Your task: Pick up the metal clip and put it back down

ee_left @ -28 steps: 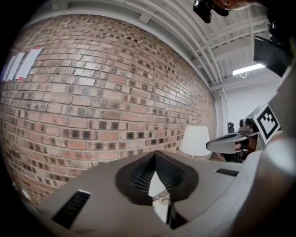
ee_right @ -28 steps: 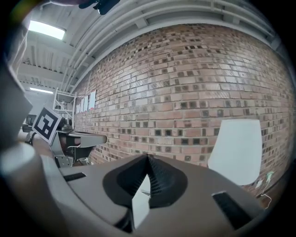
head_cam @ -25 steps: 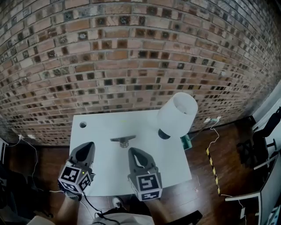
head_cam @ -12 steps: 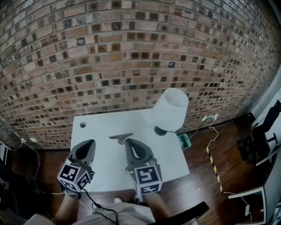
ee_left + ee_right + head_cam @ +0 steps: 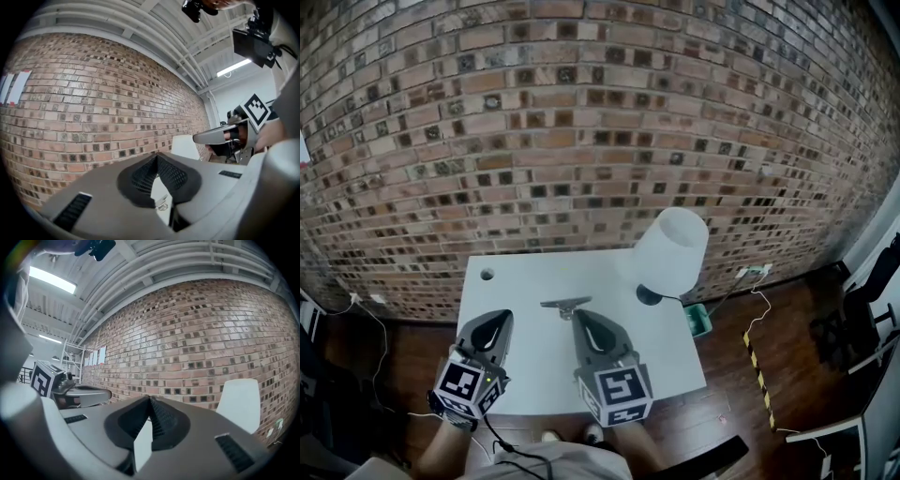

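The metal clip (image 5: 565, 304) lies flat on the white table (image 5: 656, 347), toward its far middle. My right gripper (image 5: 580, 317) hovers just behind the clip on the near side, its tip close to the clip's right end, jaws shut and empty. My left gripper (image 5: 497, 321) is further left, apart from the clip, also shut with nothing held. In the left gripper view its jaws (image 5: 157, 155) meet at the tip, and the clip (image 5: 162, 203) shows small through the gap below. In the right gripper view the right gripper (image 5: 150, 397) has its pads meeting at the tip.
A white lamp (image 5: 673, 247) stands at the table's far right corner, close to the right of the clip. A round hole (image 5: 487, 275) sits in the table's far left corner. A brick wall (image 5: 581, 141) rises right behind the table. Cables and a green box (image 5: 697, 319) lie on the wooden floor.
Both grippers have risen a little toward the head camera, their marker cubes looking larger. The clip has stayed on the table. Both stay shut.
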A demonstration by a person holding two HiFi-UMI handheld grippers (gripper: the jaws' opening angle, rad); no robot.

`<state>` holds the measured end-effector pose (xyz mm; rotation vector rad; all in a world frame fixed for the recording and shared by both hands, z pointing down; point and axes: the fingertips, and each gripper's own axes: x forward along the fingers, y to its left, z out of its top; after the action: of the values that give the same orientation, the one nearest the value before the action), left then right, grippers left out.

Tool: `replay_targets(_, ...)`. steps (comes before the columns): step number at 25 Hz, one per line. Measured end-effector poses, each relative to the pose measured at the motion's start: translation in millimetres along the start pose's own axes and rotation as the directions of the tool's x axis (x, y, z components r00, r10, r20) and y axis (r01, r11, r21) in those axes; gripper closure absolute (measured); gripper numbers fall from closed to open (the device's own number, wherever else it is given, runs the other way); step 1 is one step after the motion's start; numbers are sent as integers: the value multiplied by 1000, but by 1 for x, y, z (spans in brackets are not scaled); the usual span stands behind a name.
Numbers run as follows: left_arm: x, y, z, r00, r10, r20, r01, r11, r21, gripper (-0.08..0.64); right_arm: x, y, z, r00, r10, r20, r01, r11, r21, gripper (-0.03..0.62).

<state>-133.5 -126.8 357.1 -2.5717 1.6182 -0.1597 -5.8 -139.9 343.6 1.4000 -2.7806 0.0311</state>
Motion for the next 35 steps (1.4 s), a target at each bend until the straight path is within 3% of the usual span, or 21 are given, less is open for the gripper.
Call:
replay_targets(3,-8,1,-13,999,20,-31,-20,1000,-6,558,-6,9,-7,1000,-4,-25,4,1000,3,607)
replay_targets(7,-26,1,-33,999,4,-45,-9,994,-111,561,-21,15,-32,993,-46,-108,50,998,32,607)
replay_targets(9,-30,0,-40,998,1,-60,-9,991,-130,563,-28,19,-41,988,-50,-144,55,998,32,607)
replay_targets(12,-43,-8,-44,997,7,-74,-14,996,-92,565,-39,28,-51,984,-31,-175,42,997,62,607)
replay_targets(15,-53,-24,-39,997,-20,-72,17,999,-45,565,-47,32,-45,990,-24,-142,39,994,97,607)
replay_targets(20,-80,-50,-27,1000,-17,-6,17,997,-71,563,-77,41,-38,993,-12,-118,20,998,66,607)
replay_targets(26,-129,-106,-11,999,27,25,-24,995,-99,561,-156,58,-34,995,50,-82,-43,995,95,606)
replay_targets(35,-222,-242,2,999,50,20,-48,993,-106,560,-322,69,-45,996,56,-71,-51,996,70,607)
